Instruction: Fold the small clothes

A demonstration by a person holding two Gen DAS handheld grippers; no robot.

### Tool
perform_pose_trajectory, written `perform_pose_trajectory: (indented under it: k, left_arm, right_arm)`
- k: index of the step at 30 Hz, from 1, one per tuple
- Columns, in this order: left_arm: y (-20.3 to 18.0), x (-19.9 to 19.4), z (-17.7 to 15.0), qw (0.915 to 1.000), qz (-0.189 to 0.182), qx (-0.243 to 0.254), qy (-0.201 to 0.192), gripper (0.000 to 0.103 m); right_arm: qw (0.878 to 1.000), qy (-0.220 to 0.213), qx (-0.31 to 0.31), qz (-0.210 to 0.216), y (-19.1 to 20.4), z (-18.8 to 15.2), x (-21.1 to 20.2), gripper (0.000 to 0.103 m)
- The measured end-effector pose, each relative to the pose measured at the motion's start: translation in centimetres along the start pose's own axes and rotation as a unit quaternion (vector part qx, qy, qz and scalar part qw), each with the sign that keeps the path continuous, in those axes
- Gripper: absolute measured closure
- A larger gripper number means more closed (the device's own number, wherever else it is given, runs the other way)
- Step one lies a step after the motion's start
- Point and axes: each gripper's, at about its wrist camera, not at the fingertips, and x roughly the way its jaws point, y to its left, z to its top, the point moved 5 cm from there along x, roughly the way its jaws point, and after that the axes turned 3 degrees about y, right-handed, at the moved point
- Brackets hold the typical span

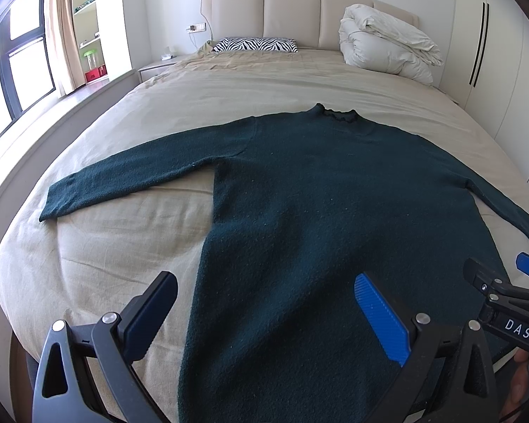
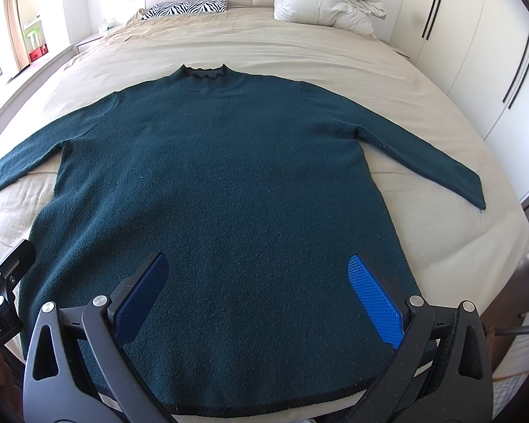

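A dark teal sweater (image 1: 317, 190) lies flat on the bed, collar away from me, both sleeves spread outward; it also shows in the right wrist view (image 2: 222, 183). My left gripper (image 1: 264, 303) is open and empty, hovering over the sweater's lower left edge. My right gripper (image 2: 257, 282) is open and empty above the sweater's lower middle, near the hem (image 2: 264, 410). The right gripper also shows at the right edge of the left wrist view (image 1: 504, 289).
The beige bed sheet (image 1: 98, 264) surrounds the sweater. A zebra-print pillow (image 1: 255, 44) and a folded white duvet (image 1: 384, 42) lie at the headboard. White wardrobe doors (image 2: 476, 53) stand to the right, a window and shelves (image 1: 88, 35) to the left.
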Motion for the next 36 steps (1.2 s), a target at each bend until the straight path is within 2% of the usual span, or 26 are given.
perform_pose_trajectory:
  k: [29, 36]
  left_arm:
    - [-0.2, 0.7, -1.0, 1.0000, -0.004, 0.000, 0.003, 0.000]
    - [-1.2, 1.2, -0.6, 0.9998, -0.010, 0.010, 0.010, 0.000]
  right_arm:
    - [1.000, 0.004, 0.001, 0.002, 0.1, -0.4, 0.8, 0.000]
    - [1.000, 0.000, 0.018, 0.011, -1.0, -0.2, 1.4, 0.000]
